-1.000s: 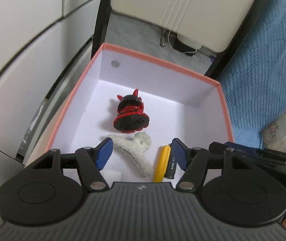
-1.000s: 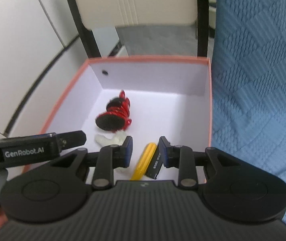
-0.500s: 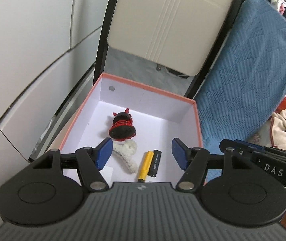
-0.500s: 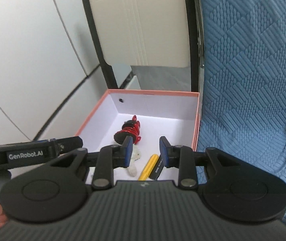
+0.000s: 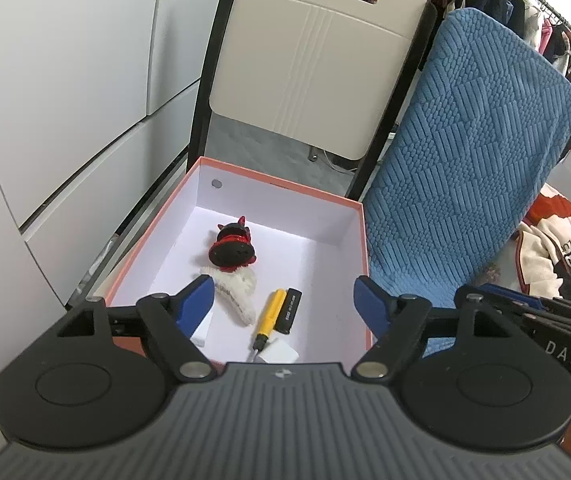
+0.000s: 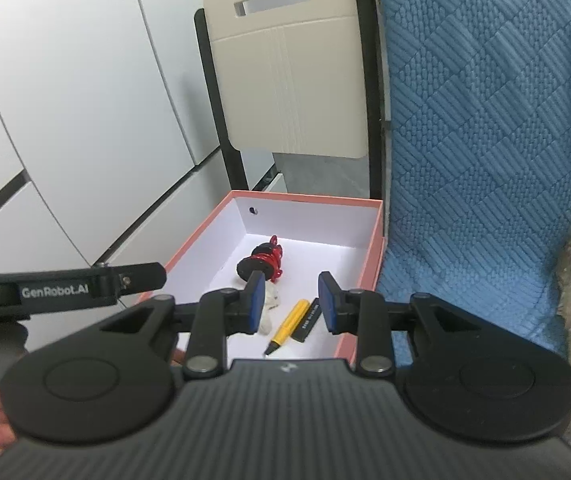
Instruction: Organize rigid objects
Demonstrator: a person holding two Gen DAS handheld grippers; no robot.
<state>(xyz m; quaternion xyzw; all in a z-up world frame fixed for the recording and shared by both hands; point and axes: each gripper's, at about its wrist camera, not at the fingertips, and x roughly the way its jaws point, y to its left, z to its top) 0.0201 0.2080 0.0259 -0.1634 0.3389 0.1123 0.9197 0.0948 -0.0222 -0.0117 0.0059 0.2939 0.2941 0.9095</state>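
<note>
Opening over the box (image 5: pixel 157 216), left gripper (image 5: pixel 285 304) jaws hold nothing; right gripper (image 6: pixel 291 300) jaws narrowly parted, empty.

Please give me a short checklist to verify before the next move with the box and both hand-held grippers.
1. Left hand-held gripper empty: ok, jaws opening, nothing between them.
2. Right hand-held gripper empty: ok, jaws narrowly apart, nothing held.
3. Yellow pen inside the white pink-rimmed cardboard box: ok.
4. Black flat stick lies beside the pen: ok.
5. Red and black figurine inside the box: ok.
6. More items waiting outside the box: cannot tell.
</note>
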